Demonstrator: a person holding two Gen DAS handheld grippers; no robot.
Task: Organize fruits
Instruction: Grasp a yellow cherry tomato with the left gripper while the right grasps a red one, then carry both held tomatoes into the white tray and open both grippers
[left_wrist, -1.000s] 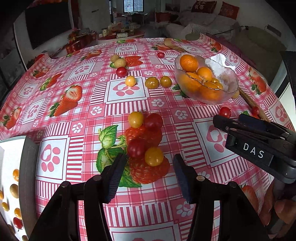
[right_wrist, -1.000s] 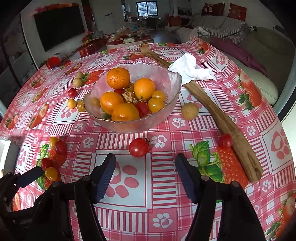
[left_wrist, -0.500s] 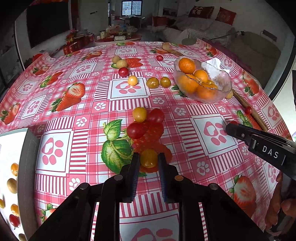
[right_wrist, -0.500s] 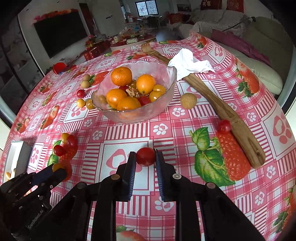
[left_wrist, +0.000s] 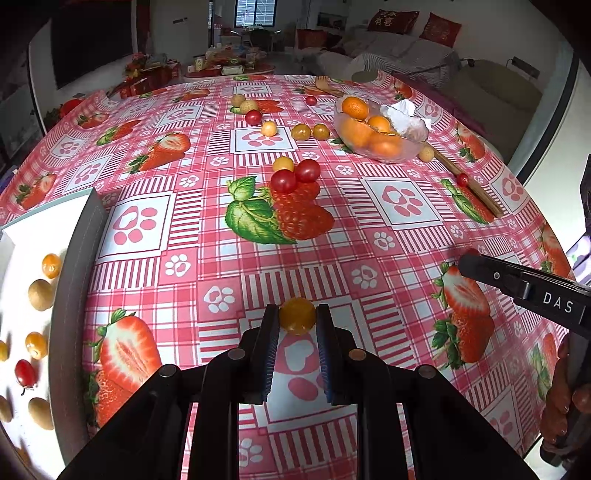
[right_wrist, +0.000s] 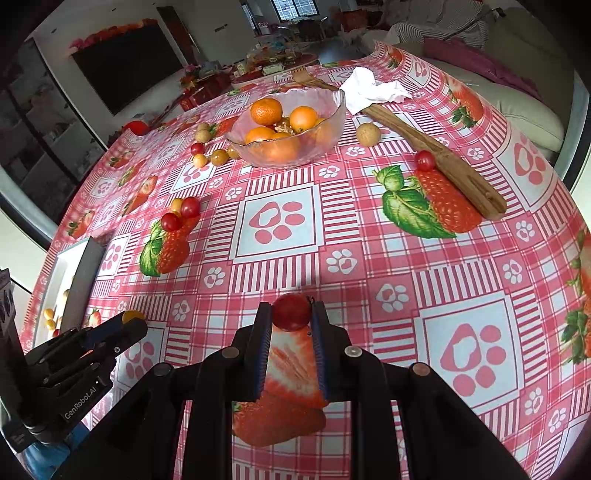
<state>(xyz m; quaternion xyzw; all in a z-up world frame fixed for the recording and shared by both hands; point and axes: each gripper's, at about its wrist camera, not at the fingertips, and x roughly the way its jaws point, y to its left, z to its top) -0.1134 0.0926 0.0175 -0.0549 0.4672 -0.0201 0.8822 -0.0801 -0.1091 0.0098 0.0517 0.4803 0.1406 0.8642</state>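
Above the strawberry-print tablecloth (left_wrist: 388, 236): left gripper (left_wrist: 297, 323) pinching a yellow cherry tomato (left_wrist: 297, 316) at the very tips of its nearly closed fingers; right gripper (right_wrist: 291, 314) likewise clamped on a red cherry tomato (right_wrist: 291, 311), lifted off the cloth. Farther back, glass bowl (right_wrist: 328, 122) of oranges; at left, white tray (left_wrist: 22, 236) holding small fruits.

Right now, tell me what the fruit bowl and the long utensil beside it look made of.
Fruit bowl: looks like clear textured glass; oranges show through its wall, and the rim glints. Long utensil: wood, apparently unvarnished; brown grain streaks, matte surface, fork-like end.
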